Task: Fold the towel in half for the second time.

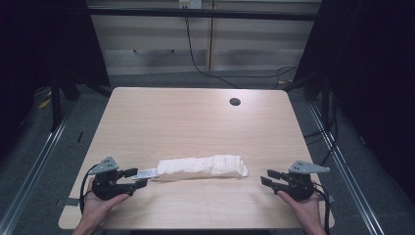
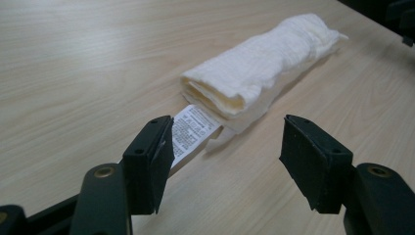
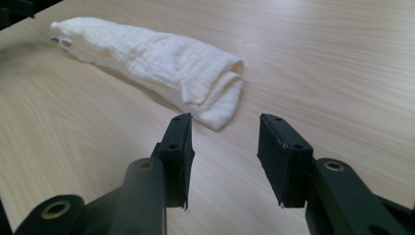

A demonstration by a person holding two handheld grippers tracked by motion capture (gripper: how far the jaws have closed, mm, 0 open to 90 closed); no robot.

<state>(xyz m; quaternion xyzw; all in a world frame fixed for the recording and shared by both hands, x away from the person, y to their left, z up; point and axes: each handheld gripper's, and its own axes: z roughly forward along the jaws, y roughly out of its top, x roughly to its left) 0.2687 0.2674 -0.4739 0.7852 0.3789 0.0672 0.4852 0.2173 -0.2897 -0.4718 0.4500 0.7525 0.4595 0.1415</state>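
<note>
**Both tools open, clear of the rolled cloth**

Our left tool (image 1: 131,179) stands with its jaws apart and nothing between the pads; in the left gripper view the care label (image 2: 192,131) lies just past the near jaw, partly behind it. Our right tool (image 1: 269,177) is likewise open and holds nothing, a little way off the other end of the cloth (image 1: 200,167).

The cloth lies as a long white roll across the near part of the surface (image 1: 195,117), between our two tools, resting on its own. We judge the rolling or folding step to be done and the release made: each end lies free. If more is wanted, the next move calls for us to bring each tool back level to its end, low over the surface, and close on the thick folded edge rather than the thin label, which would slip or tug the roll open.

We cannot tell whether the near left jaw touches the label. How many layers the roll holds is hidden inside it. The label's print is too small to read. Our forearms are cut off at the bottom of the high view.
</note>
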